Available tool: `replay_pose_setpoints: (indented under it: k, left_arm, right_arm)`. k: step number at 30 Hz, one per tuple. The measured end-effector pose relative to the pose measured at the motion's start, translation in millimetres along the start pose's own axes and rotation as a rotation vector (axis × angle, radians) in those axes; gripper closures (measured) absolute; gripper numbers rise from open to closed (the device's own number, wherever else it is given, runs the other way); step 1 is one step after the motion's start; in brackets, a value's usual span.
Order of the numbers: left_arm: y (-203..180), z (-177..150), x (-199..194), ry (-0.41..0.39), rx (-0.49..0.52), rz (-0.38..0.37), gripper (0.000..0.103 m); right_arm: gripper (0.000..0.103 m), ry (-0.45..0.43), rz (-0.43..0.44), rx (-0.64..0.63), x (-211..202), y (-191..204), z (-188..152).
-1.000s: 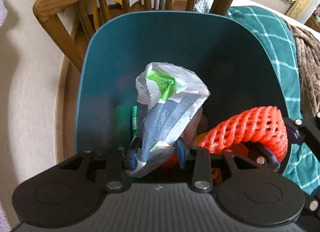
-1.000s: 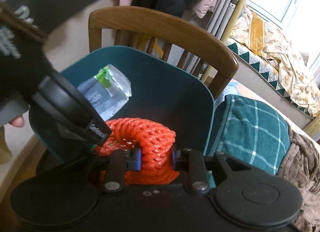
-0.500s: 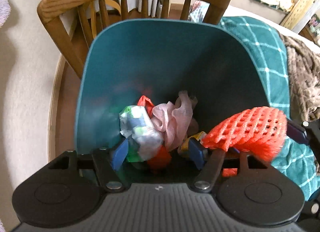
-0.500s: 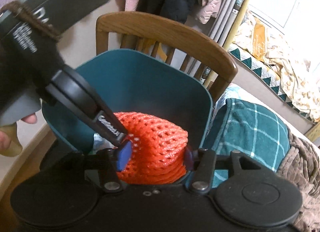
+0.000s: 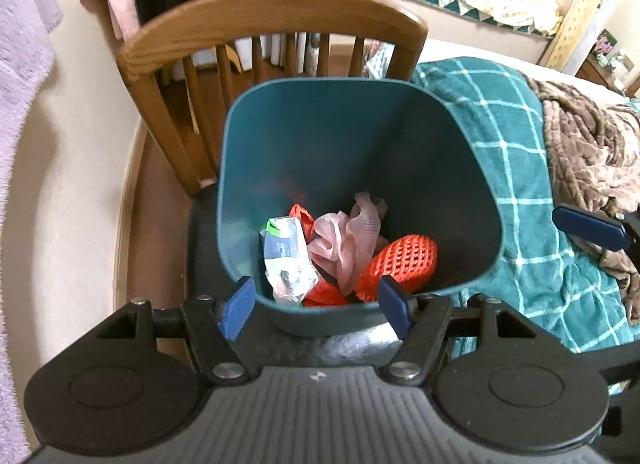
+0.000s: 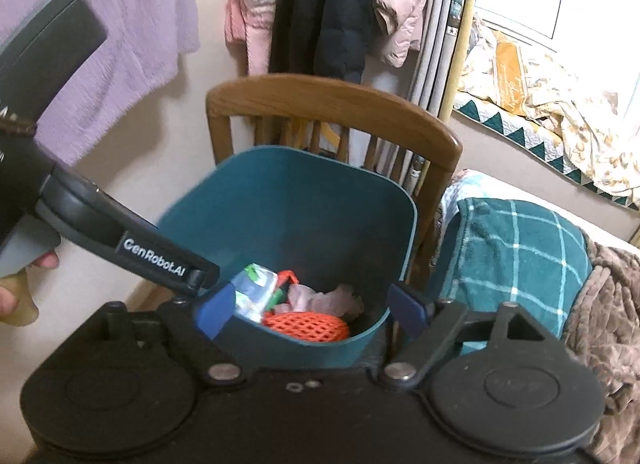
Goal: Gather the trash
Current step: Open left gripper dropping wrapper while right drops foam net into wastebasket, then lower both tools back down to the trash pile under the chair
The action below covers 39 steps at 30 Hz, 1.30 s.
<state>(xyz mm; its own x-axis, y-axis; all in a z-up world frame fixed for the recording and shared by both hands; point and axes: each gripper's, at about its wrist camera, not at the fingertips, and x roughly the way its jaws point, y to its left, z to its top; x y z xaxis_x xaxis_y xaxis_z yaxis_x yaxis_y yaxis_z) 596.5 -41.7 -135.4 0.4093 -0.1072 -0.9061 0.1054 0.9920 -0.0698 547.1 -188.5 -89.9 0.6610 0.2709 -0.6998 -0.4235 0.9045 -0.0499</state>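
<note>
While right tongs (image 6: 310,314) widen empty, left tongs (image 5: 316,304) parted, bin (image 5: 256,167) trash half-hidden

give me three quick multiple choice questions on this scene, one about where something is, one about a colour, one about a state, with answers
1. Where does the orange foam net lie?
A. on the chair seat
B. inside the bin
C. on the checked blanket

2. What colour is the bin?
A. teal
B. white
C. yellow

3. What does the right tool hold?
A. the orange foam net
B. the plastic wrapper
C. nothing

Answers:
1. B, the net rests among the rubbish at the bottom of the bin, beside a pink mesh and a plastic wrapper.
2. A, its walls and rim are teal in both views.
3. C, its jaws are opening with nothing between them; the net lies below in the bin. The left tool is empty too.
</note>
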Motion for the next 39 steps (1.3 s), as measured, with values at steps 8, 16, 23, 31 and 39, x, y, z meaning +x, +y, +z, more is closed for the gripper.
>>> replay_pose_setpoints:
  k: [8, 16, 23, 31, 39]
  left_arm:
    - [4.4, -32.2, -46.2, -0.069, 0.007, -0.029, 0.032]
    - [10.2, -85.9, -81.8, -0.129, -0.017, -0.007, 0.027]
    - [21.3, -140.0, -93.3, -0.173, -0.053, 0.038, 0.021]
    - [52.3, -200.9, -50.2, -0.113, -0.135, -0.009, 0.014]
    - [91.9, -270.6, 50.5, 0.041, -0.238, -0.046, 0.001]
  right_arm:
    - [0.011, -0.057, 0.061, 0.03, -41.7, 8.9, -9.9]
    - [0.002, -0.105, 0.139, 0.071, -71.9, 21.5, -32.9]
    - [0.0, -0.108, 0.231, 0.08, -79.9, 38.2, -66.3]
    - [0.0, -0.034, 0.289, 0.031, -56.3, 68.5, -116.7]
    - [0.0, 0.075, 0.269, 0.085, 7.7, 96.1, -186.1]
